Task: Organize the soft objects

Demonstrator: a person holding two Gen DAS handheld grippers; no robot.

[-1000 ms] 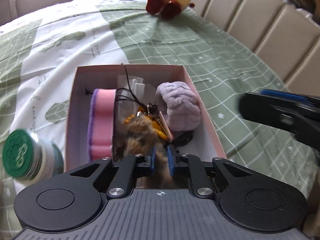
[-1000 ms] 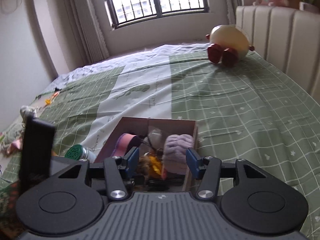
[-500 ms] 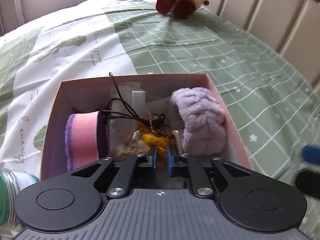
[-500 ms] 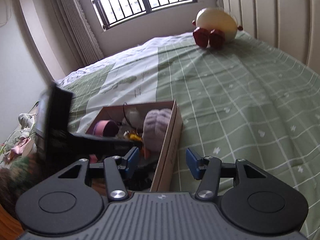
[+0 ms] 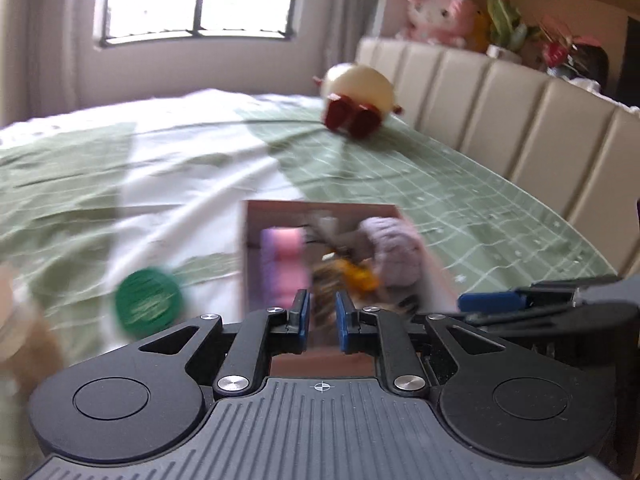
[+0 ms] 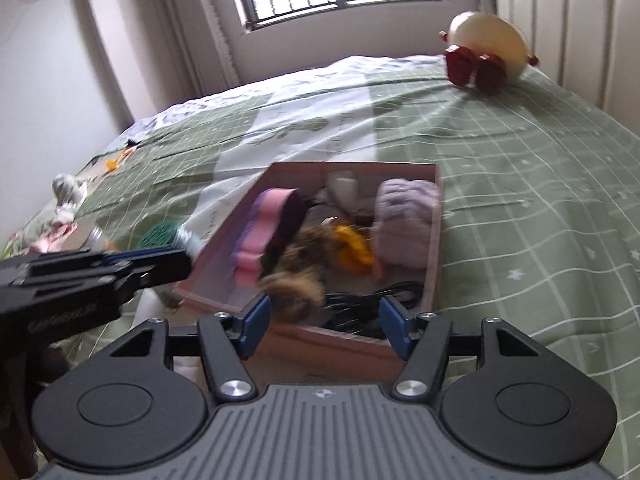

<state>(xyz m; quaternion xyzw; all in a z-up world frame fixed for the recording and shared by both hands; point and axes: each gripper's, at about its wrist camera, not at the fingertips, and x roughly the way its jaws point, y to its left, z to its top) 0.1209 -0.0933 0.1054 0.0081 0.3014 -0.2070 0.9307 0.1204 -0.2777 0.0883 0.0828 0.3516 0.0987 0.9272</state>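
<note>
A pink cardboard box [image 6: 438,240] lies on the green checked bedspread. It holds a pink and purple sponge [image 6: 264,232], a lilac plush [image 6: 404,224], a brown furry toy [image 6: 296,276] with a yellow part [image 6: 354,248], and a black cord [image 6: 372,304]. My right gripper [image 6: 325,324] hangs over the box's near edge. Its jaws are opening, and the pads touch nothing. My left gripper [image 5: 322,314] sits back from the box [image 5: 250,248], nearly shut, with only a narrow empty gap. It also shows at the left [image 6: 100,276] of the right wrist view.
A green-lidded jar [image 5: 148,304] lies on the bedspread left of the box. A cream plush with red feet [image 6: 484,52] rests at the far end by the padded headboard [image 5: 520,120]. A pink plush [image 5: 436,16] sits above the headboard. Small items lie at the bed's left edge [image 6: 66,196].
My left gripper let go of the brown furry toy, which now lies in the box, and pulled back and up. My right gripper came down to the box's near edge and its jaws spread wider.
</note>
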